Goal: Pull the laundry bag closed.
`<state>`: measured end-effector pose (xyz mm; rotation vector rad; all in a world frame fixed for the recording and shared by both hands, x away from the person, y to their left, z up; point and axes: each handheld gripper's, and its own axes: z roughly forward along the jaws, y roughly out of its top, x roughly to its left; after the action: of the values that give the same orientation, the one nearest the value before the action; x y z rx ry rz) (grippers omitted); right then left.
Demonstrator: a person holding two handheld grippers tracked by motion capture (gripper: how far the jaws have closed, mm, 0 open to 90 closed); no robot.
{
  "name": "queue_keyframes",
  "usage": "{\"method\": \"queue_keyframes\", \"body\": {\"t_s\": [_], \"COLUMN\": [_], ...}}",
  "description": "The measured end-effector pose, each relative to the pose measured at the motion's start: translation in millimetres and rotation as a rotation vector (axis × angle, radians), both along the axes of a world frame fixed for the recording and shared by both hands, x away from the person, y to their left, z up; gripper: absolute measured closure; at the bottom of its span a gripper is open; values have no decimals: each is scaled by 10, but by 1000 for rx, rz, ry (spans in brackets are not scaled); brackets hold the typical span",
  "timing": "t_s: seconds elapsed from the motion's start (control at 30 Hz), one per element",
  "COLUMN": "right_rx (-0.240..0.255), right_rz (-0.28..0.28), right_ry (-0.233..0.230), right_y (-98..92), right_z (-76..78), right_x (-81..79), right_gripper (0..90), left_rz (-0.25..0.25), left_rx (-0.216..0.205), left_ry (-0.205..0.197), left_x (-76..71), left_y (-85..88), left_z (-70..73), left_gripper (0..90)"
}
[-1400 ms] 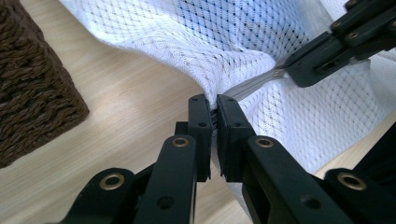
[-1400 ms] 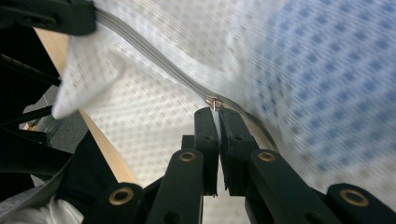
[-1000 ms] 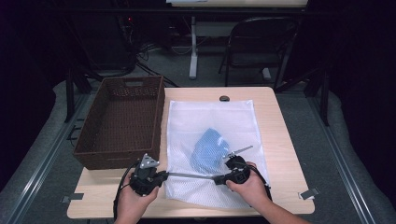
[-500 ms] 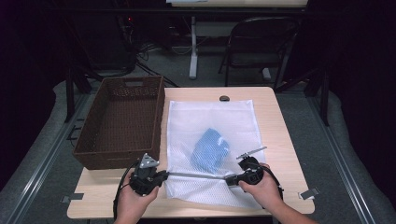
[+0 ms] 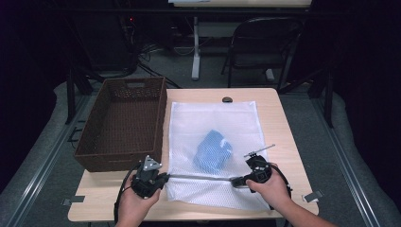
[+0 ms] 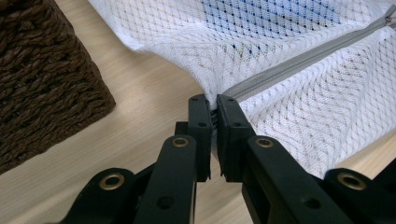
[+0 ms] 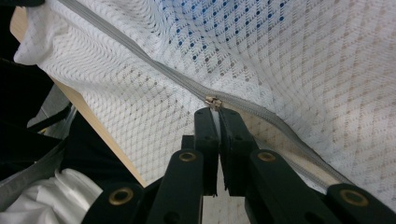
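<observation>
- Both jaw pairs are clamped: the left gripper (image 6: pixel 214 105) on the mesh bag's (image 5: pixel 208 118) corner at the zipper (image 6: pixel 299 60) end, the right gripper (image 7: pixel 215 112) on the zipper pull (image 7: pixel 213 101).
- Bag lies flat on the table (image 5: pixel 283 137), holding a blue item (image 5: pixel 213 150), blurred through mesh.
- Wicker basket (image 5: pixel 124 120) stands beside it.

Table evenly lit, surroundings dark, high view slightly soft
</observation>
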<state>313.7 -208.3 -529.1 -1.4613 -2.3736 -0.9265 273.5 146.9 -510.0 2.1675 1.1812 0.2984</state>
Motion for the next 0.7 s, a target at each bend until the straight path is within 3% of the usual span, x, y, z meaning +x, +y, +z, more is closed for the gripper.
{"method": "queue_keyframes", "body": {"t_s": [0.1,0.3,0.43,0.6,0.7], "right_rx": [-44,-76,-83,-48,-63], "right_rz": [8,13,17,-14,-20], "right_ry": [30,56,57,77,79], "right_y": [44,73,83,46,13], "right_z": [27,70,85,77,84], "right_x": [12,32,31,36,36], "right_gripper": [867,867,867,867,868], "left_rz": [0,-1,-1,3,6], "left_rx": [5,-7,-4,10,15], "left_ry": [2,11,11,18,17], "left_x": [0,4,8,13,14], "left_y": [-4,5,9,17,17], "left_z": [-3,-21,-29,-32,-30], "left_gripper": [858,858,858,858,858]}}
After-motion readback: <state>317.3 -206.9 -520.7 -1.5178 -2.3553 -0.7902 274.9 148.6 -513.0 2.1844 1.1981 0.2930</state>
